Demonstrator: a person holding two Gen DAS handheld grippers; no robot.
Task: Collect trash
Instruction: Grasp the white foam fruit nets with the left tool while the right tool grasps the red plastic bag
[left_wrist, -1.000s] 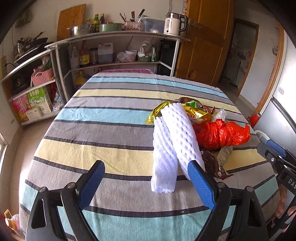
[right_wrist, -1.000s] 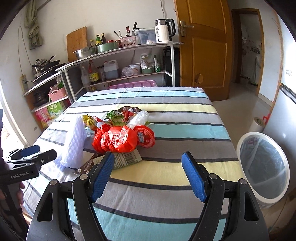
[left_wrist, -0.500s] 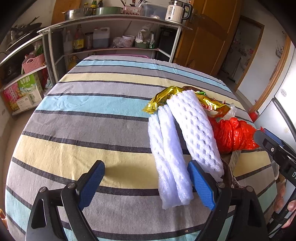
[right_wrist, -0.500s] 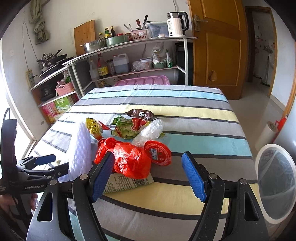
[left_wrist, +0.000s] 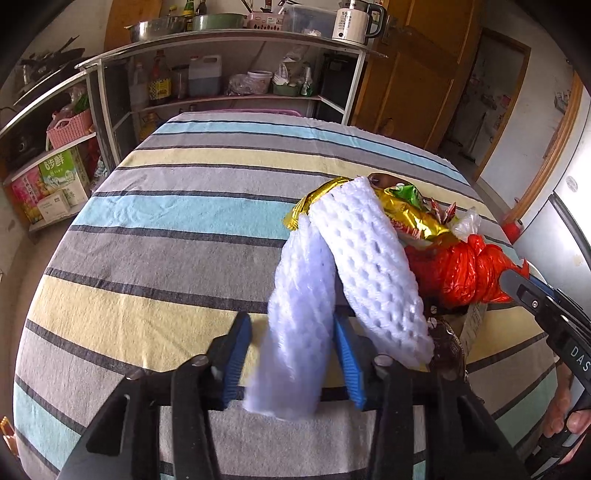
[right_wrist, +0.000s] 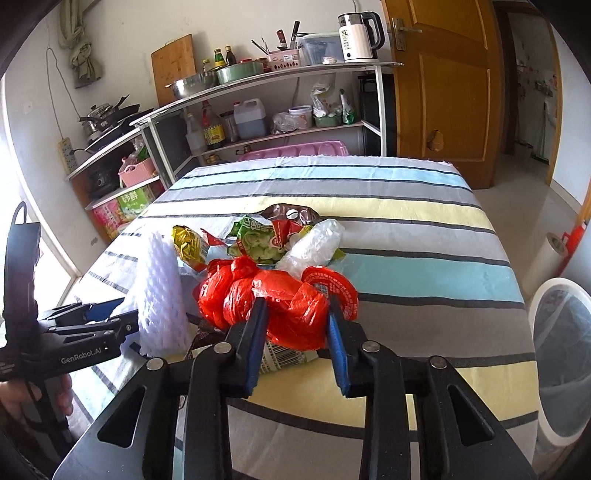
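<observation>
A trash pile lies on the striped table (left_wrist: 166, 229). In the left wrist view, two white foam net sleeves lie side by side; my left gripper (left_wrist: 291, 354) has its jaws closed in around the nearer sleeve (left_wrist: 295, 325). The second sleeve (left_wrist: 373, 266) leans over a gold wrapper (left_wrist: 406, 214). In the right wrist view, my right gripper (right_wrist: 297, 328) has its jaws closed onto the red plastic bag (right_wrist: 280, 299). Beside it lie a red lid (right_wrist: 332, 288), a clear bag (right_wrist: 314, 243) and green wrappers (right_wrist: 255, 240).
A white bin with a liner (right_wrist: 565, 306) stands on the floor right of the table. A barcode carton (right_wrist: 284, 358) lies under the red bag. Shelves with bottles and pots (right_wrist: 229, 122) stand behind the table, a wooden door (right_wrist: 443, 92) at the back right.
Both grippers moved forward into the pile and narrowed from wide open. The left jaws now close around a foam sleeve, the right jaws around the red bag.
</observation>
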